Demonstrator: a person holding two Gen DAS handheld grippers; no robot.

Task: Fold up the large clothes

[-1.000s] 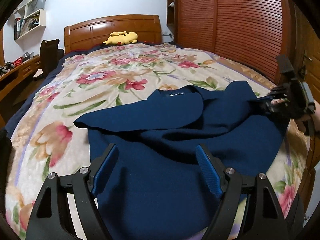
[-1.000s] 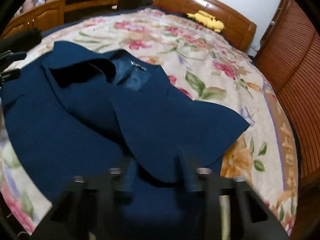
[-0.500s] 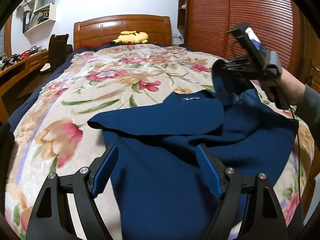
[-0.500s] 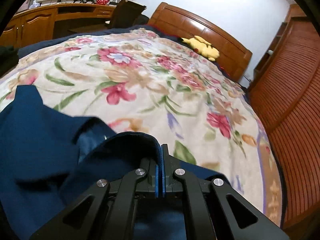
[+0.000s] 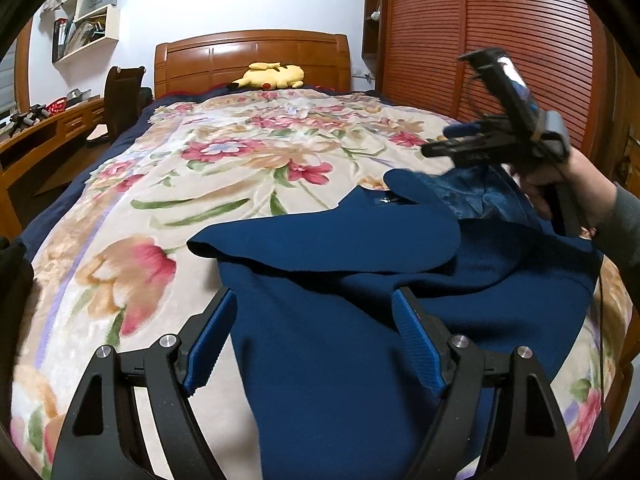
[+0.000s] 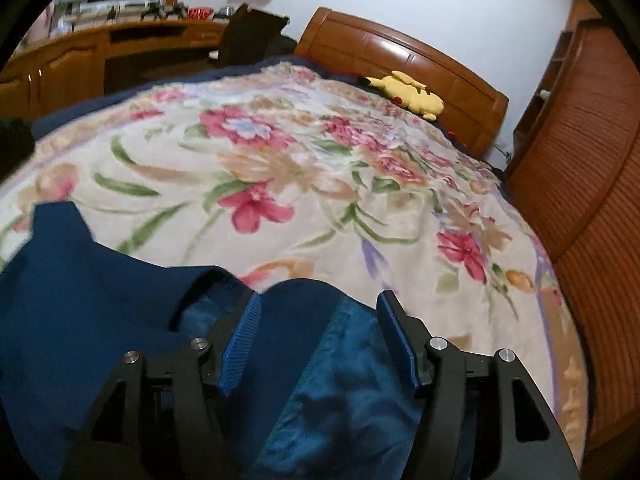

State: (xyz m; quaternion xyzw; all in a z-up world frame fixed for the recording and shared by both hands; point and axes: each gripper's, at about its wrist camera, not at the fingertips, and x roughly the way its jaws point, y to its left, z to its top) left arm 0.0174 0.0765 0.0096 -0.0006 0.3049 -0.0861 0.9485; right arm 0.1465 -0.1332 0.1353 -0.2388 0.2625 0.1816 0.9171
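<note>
The coat lies spread on the near right part of the bed. A plush toy rests at the far end against the headboard; a wardrobe stands right, a chair left.

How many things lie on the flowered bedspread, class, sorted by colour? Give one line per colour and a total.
Navy blue: 1, the coat, spread out with one flap folded across it.
Yellow: 1, the plush toy by the headboard.
Total: 2
</note>
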